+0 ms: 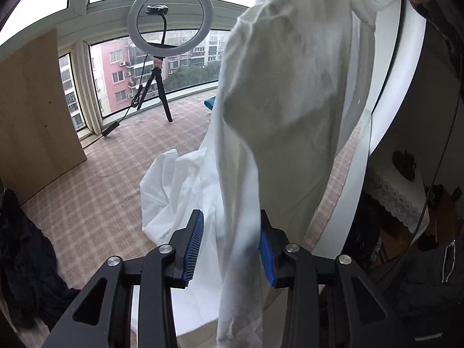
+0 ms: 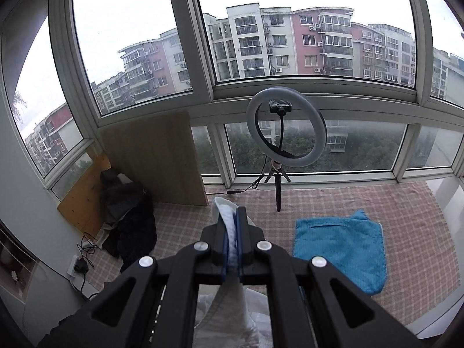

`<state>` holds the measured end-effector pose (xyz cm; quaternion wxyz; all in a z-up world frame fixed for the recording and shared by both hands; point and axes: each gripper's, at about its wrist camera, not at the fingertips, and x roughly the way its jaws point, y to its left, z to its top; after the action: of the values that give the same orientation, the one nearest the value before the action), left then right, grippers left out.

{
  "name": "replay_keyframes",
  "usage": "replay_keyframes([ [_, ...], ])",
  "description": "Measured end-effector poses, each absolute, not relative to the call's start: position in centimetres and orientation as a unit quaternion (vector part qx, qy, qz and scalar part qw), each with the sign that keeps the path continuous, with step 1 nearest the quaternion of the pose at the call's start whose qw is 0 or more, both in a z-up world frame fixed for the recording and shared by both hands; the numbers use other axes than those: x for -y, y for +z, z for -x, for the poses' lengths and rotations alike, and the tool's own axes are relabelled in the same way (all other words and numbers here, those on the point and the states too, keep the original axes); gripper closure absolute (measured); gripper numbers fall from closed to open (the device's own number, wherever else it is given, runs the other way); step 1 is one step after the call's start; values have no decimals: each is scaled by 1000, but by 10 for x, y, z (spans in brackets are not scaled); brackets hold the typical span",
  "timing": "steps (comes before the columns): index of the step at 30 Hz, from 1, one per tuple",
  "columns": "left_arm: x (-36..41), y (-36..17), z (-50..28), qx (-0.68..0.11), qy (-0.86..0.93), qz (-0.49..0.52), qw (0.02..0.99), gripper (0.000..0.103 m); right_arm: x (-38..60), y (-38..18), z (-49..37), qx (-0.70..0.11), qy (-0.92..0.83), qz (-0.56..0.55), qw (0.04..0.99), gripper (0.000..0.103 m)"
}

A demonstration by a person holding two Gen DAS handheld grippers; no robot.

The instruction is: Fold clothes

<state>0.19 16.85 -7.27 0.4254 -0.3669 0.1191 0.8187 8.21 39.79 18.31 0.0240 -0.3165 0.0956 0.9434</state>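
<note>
Both tools share one build. The left hand-held gripper (image 1: 230, 246) has matte black plastic arms with triangular cut-outs, joined by four round silver screws, and its two fingers carry bright blue ribbed rubber pads (image 1: 193, 250). The right hand-held gripper (image 2: 232, 246) shows the same black linkage, the same four silver screw heads and thin blue pad edges. A dark sleeve (image 1: 443, 8) shows at the upper right of the left view.
</note>
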Motion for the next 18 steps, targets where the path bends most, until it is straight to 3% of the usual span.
replay_keyframes([
  [1, -171, -73, 1, -119, 817, 367, 428, 74, -400, 186, -84, -96, 945, 312, 26, 98],
  [3, -177, -76, 4, -124, 819, 368, 423, 102, -405, 192, -88, -96, 948, 304, 29, 98],
  [7, -174, -34, 10, -174, 840, 352, 374, 102, -413, 205, -95, -96, 953, 286, 35, 98],
  [9, -157, 19, 15, -177, 862, 324, 349, 102, -419, 216, -101, -98, 956, 273, 38, 99],
  [14, -116, 144, 16, -183, 910, 246, 280, 102, -431, 306, -136, -132, 974, 186, -1, 99],
  [18, -107, 138, 15, -212, 907, 263, 250, 102, -418, 283, -124, -135, 961, 237, -40, 98],
])
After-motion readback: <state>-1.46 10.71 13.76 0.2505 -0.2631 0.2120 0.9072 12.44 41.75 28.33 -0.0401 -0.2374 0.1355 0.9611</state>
